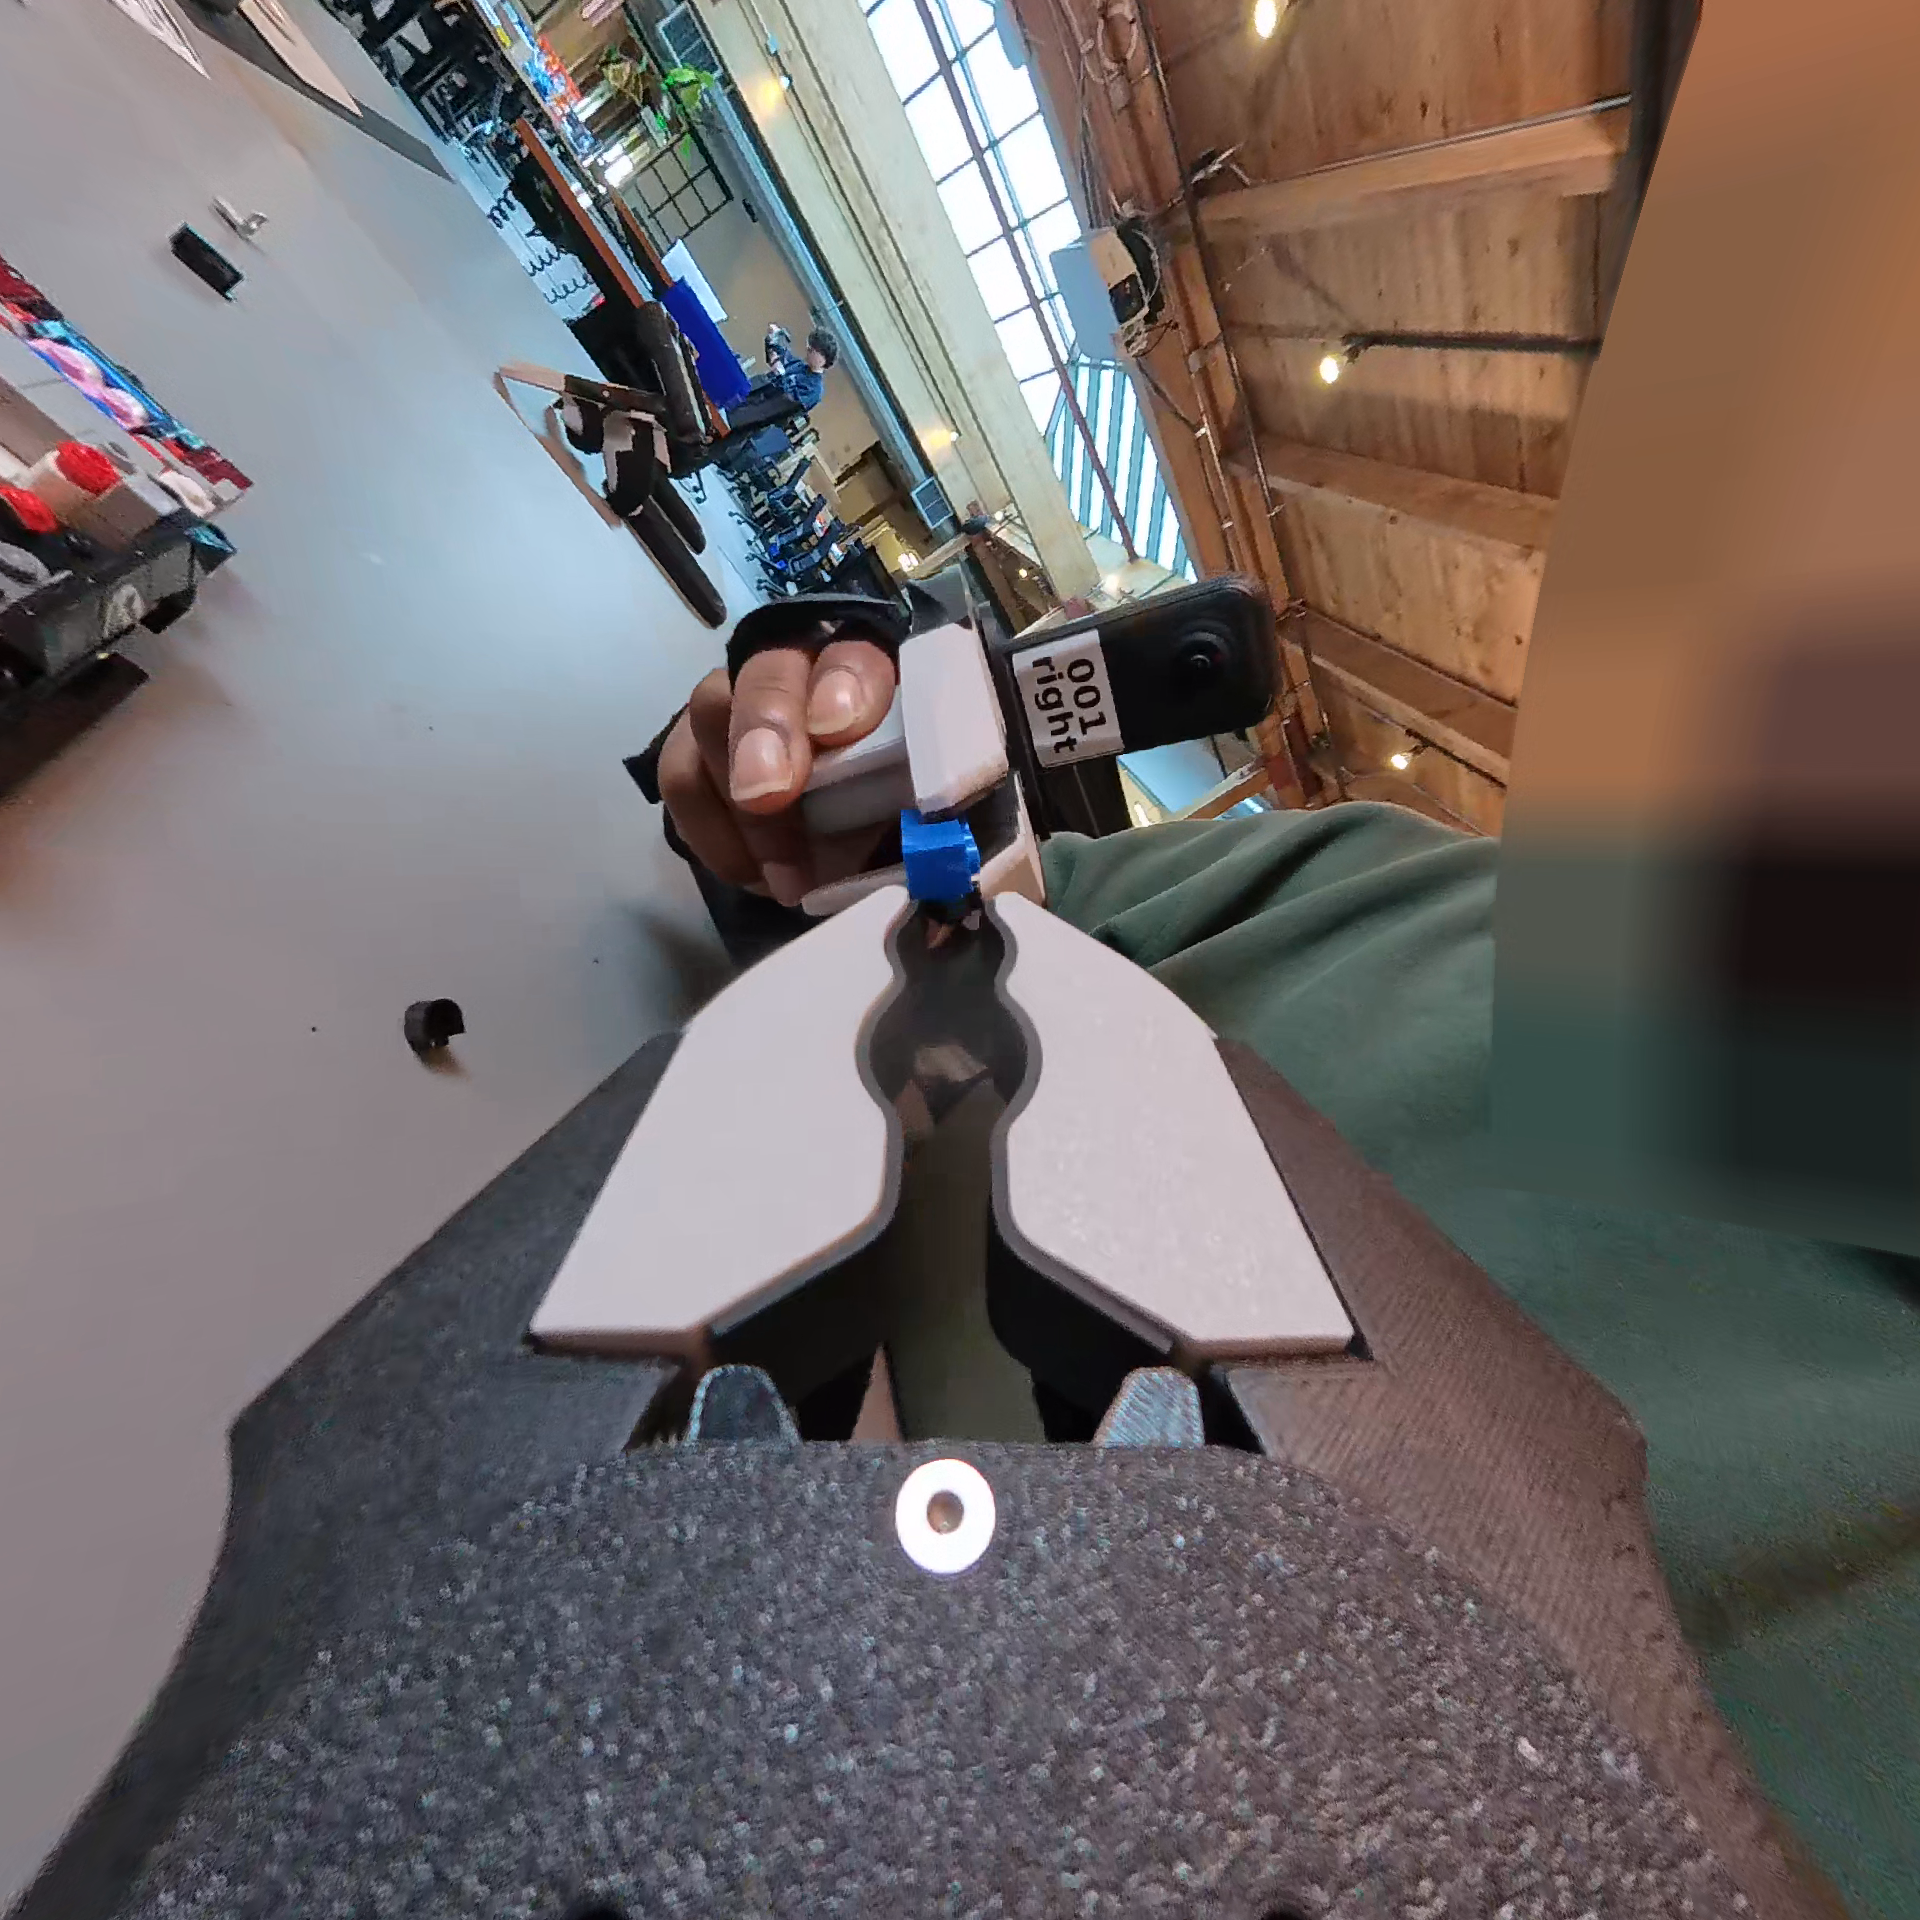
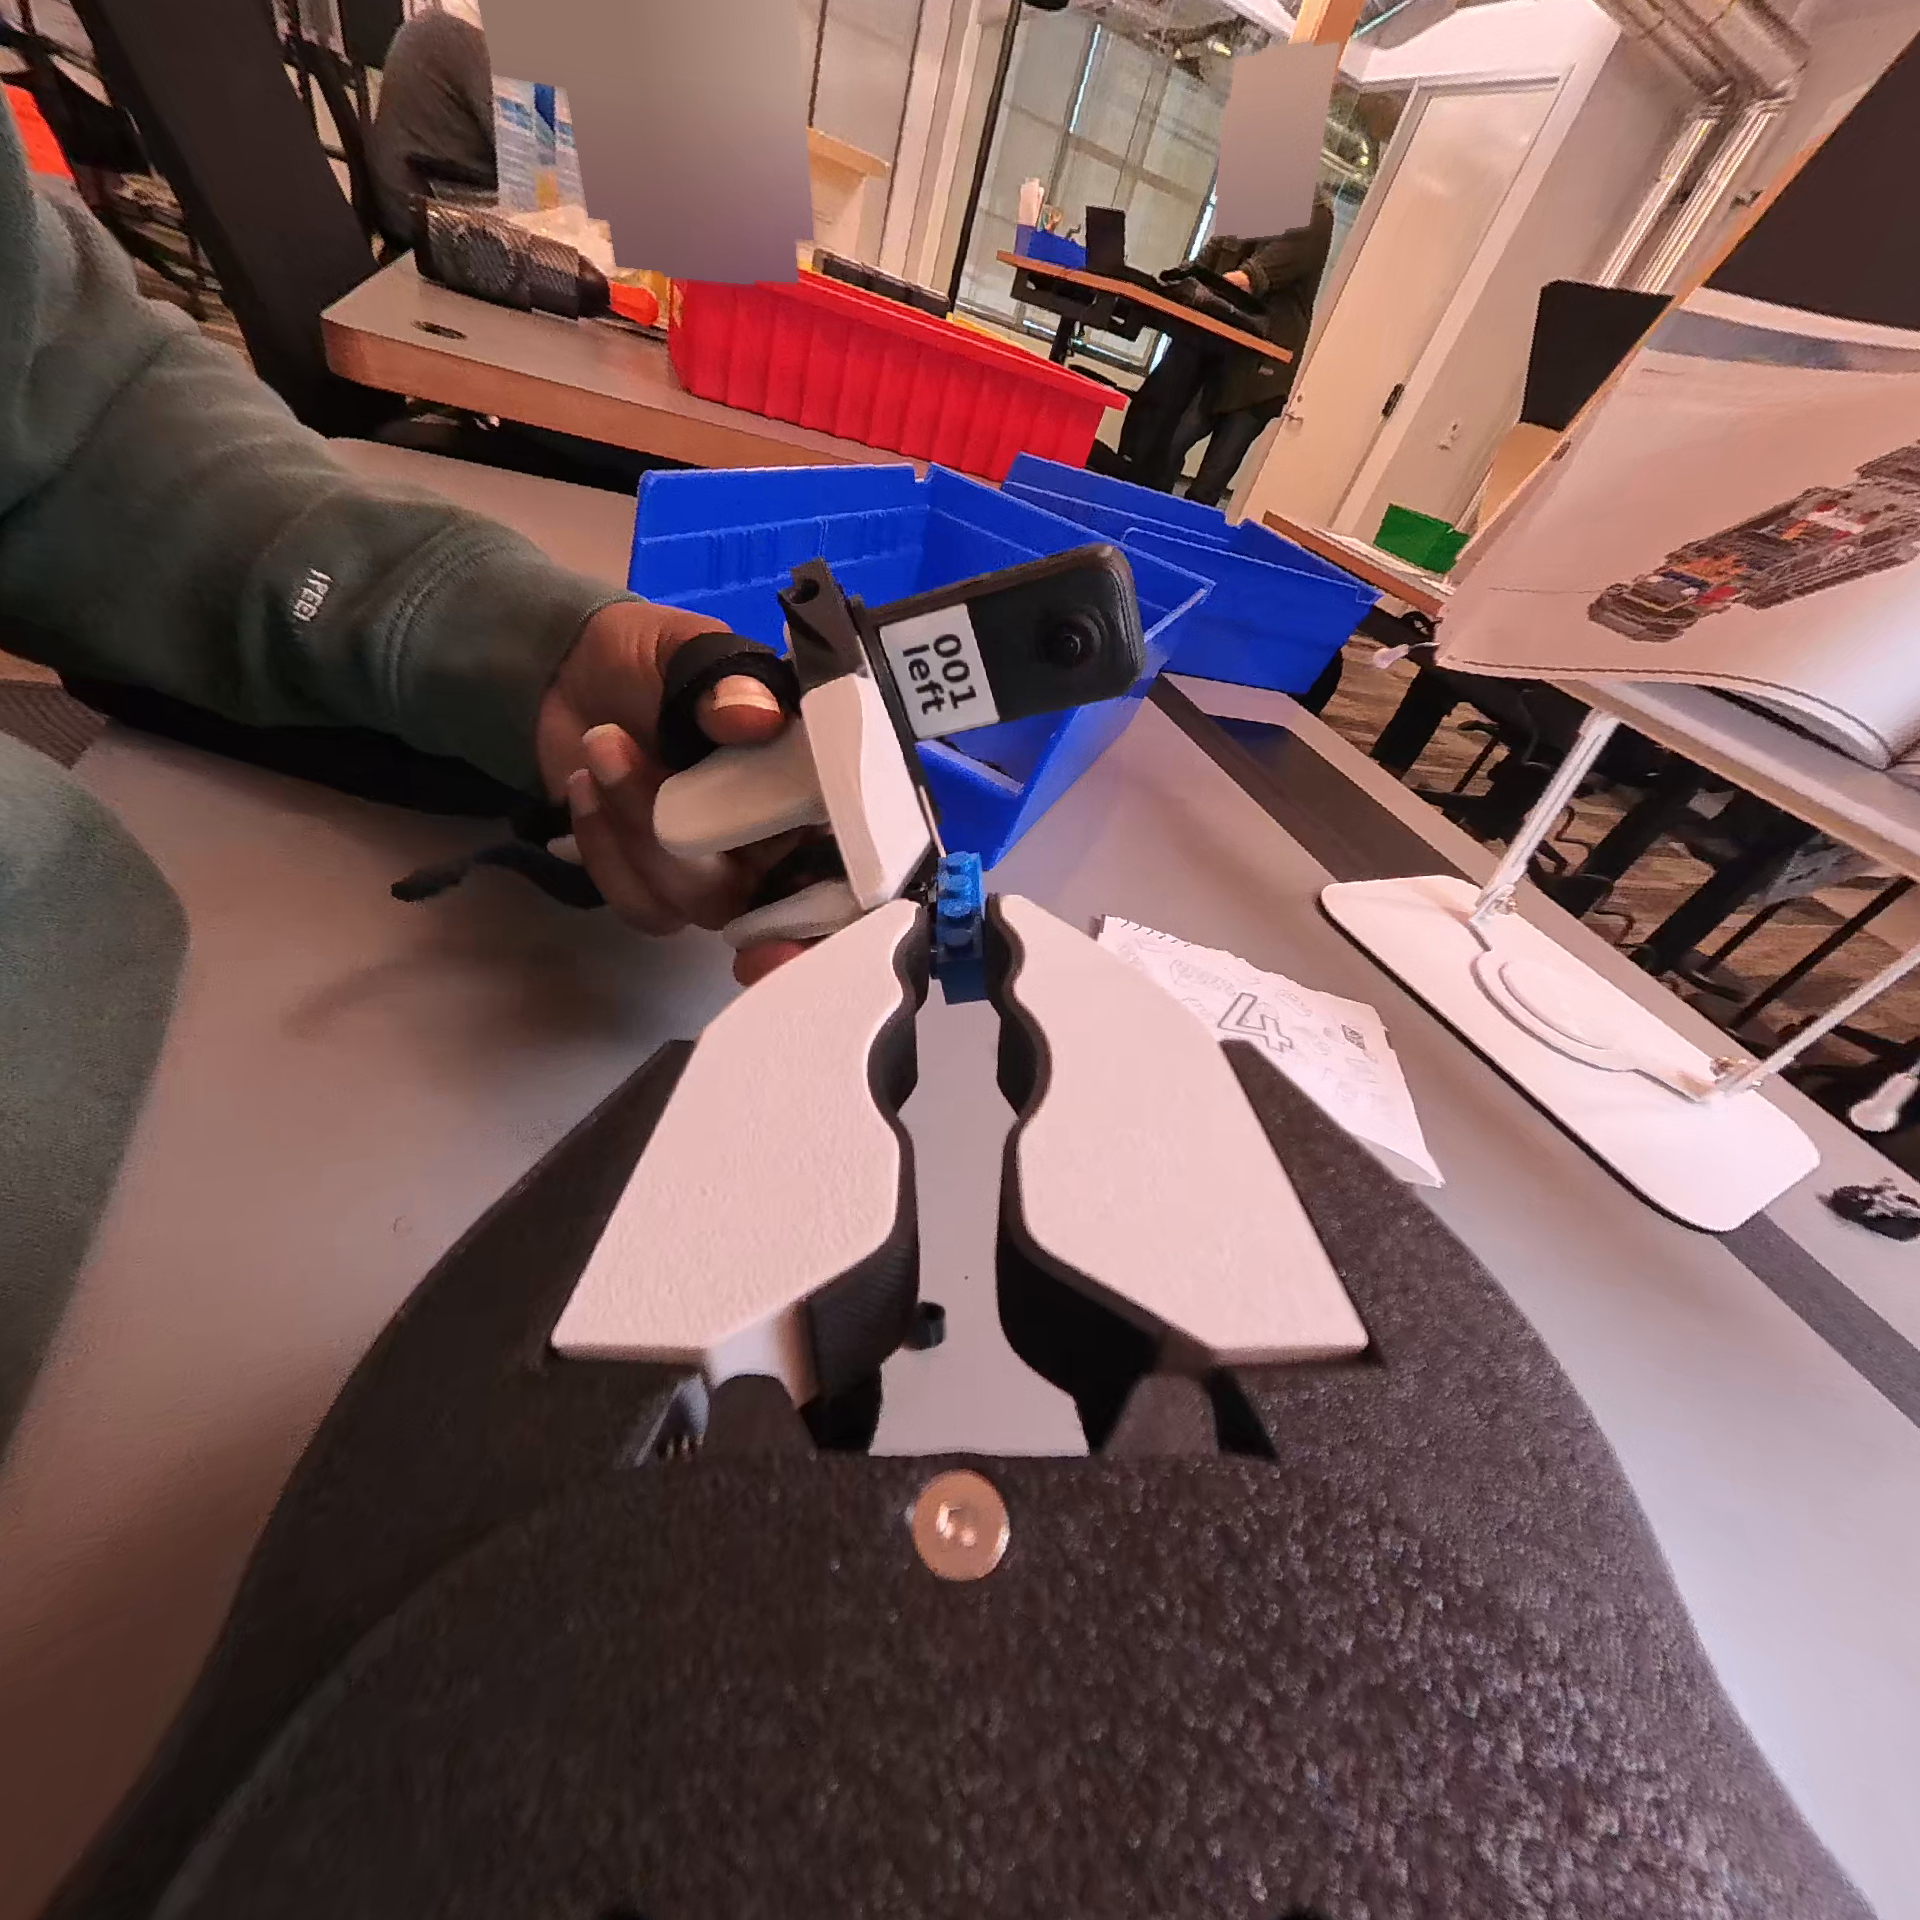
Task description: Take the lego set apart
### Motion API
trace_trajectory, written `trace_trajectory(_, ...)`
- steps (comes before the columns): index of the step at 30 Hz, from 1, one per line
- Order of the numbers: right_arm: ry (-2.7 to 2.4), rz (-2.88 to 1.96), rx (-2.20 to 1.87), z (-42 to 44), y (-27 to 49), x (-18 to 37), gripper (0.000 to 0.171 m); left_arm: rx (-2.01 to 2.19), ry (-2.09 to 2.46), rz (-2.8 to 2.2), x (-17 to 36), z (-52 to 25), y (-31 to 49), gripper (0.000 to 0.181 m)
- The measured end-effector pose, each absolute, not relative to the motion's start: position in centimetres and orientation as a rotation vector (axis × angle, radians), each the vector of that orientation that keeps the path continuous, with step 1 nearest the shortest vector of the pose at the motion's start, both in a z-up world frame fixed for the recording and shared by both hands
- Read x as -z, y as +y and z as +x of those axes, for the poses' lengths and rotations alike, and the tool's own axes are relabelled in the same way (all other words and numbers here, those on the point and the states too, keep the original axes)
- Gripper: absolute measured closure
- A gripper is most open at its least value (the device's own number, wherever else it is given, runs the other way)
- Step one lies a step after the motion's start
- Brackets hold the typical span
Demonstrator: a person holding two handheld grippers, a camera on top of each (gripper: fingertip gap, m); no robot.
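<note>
Small blue lego assembly (image 2: 957, 940), held above the grey surface (image 2: 312, 1122): lower end pinched at the tips of the right gripper (image 2: 957, 961), its fingers nearly closed; upper end clamped by the left gripper (image 1: 940, 914), fingers likewise nearly closed.

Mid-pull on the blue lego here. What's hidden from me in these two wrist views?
- Left wrist view: the piece in the left gripper is dark and tiny between the tips; its shape is unclear.
- Both views: the seam between that piece and the blue lego is covered by the jaws.
- Right wrist view: the blue bin is partly blocked by the left gripper.
</note>
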State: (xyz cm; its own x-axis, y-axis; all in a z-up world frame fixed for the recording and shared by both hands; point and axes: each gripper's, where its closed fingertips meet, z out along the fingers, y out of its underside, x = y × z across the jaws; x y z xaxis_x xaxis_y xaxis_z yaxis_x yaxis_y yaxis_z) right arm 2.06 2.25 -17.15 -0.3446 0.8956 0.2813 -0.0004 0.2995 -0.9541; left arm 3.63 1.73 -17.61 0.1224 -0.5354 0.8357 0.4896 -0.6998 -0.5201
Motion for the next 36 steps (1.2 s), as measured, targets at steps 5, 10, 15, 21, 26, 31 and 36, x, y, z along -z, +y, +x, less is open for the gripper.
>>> trace_trajectory(5, -1.628, -0.799, -1.173, 2.2, 2.2, 17.0, 0.161, 1.809, -0.050, -1.544, 17.1, 3.7, 1.9, 0.172)
trace_trajectory(10, -1.628, -0.815, -1.160, 2.2, 2.5, 17.1, 0.161, 1.740, -0.052, -1.552, 17.2, 3.7, 2.1, 0.170)
trace_trajectory(15, -1.515, -0.959, -1.191, 1.7, 4.5, 16.5, 0.162, 1.459, 0.222, -1.782, 19.2, 4.4, 1.3, 0.171)
trace_trajectory(21, -1.479, -1.050, -1.228, 2.3, 6.9, 16.5, 0.162, 0.928, 0.497, -2.058, 22.8, 3.4, 1.4, 0.171)
trace_trajectory(26, -1.566, -1.046, -1.224, 1.9, 6.2, 17.6, 0.161, 0.662, 0.605, -2.214, 26.0, 1.5, 1.4, 0.172)
trace_trajectory(31, -1.644, -1.027, -1.160, 1.8, 5.5, 18.8, 0.161, 0.485, 0.748, -2.296, 28.3, 1.5, 0.9, 0.165)
trace_trajectory(36, -1.738, -1.021, -1.178, 1.9, 4.5, 20.0, 0.161, 0.542, 0.741, -2.217, 26.7, 1.9, 1.0, 0.144)
